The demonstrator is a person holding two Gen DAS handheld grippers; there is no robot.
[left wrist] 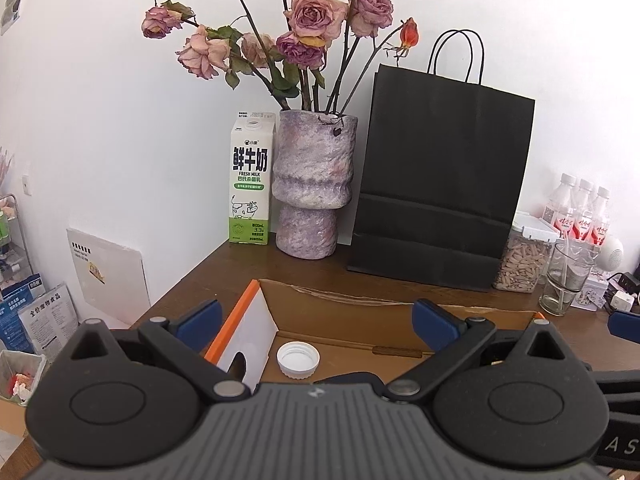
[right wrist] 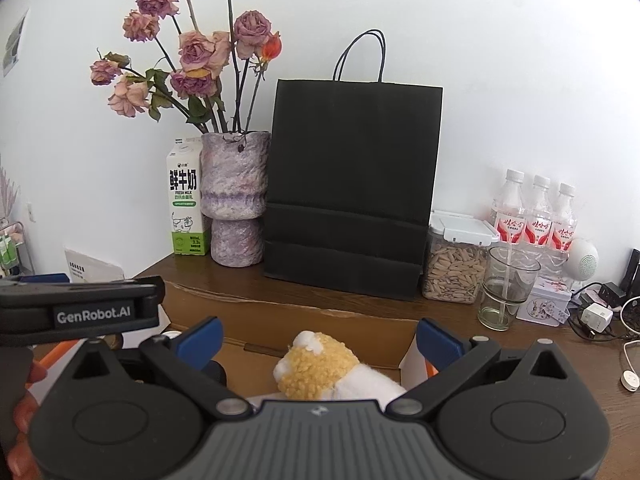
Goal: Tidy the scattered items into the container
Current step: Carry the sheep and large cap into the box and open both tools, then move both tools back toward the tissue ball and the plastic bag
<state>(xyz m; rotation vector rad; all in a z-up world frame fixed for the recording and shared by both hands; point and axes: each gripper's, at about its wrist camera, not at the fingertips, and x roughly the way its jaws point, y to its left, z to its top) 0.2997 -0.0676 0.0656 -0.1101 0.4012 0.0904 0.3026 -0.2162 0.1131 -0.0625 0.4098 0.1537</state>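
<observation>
An open cardboard box point(left wrist: 340, 312) with an orange-edged white flap point(left wrist: 244, 332) lies on the brown table in front of both grippers. A white bottle cap point(left wrist: 298, 359) rests on the box floor, between the fingers of my left gripper point(left wrist: 316, 320), which is open and empty above it. In the right wrist view the box point(right wrist: 280, 320) holds a yellow and white plush toy point(right wrist: 320, 368). My right gripper point(right wrist: 318, 338) is open above the toy, its blue fingertips point(right wrist: 438, 342) apart on either side. The left gripper's body point(right wrist: 80, 308) shows at the left of that view.
At the back stand a milk carton point(left wrist: 250, 184), a purple vase of dried roses point(left wrist: 314, 188) and a black paper bag point(left wrist: 436, 184). To the right are a jar of seeds point(right wrist: 454, 264), a glass point(right wrist: 506, 286), three water bottles point(right wrist: 536, 220), a tin and cables.
</observation>
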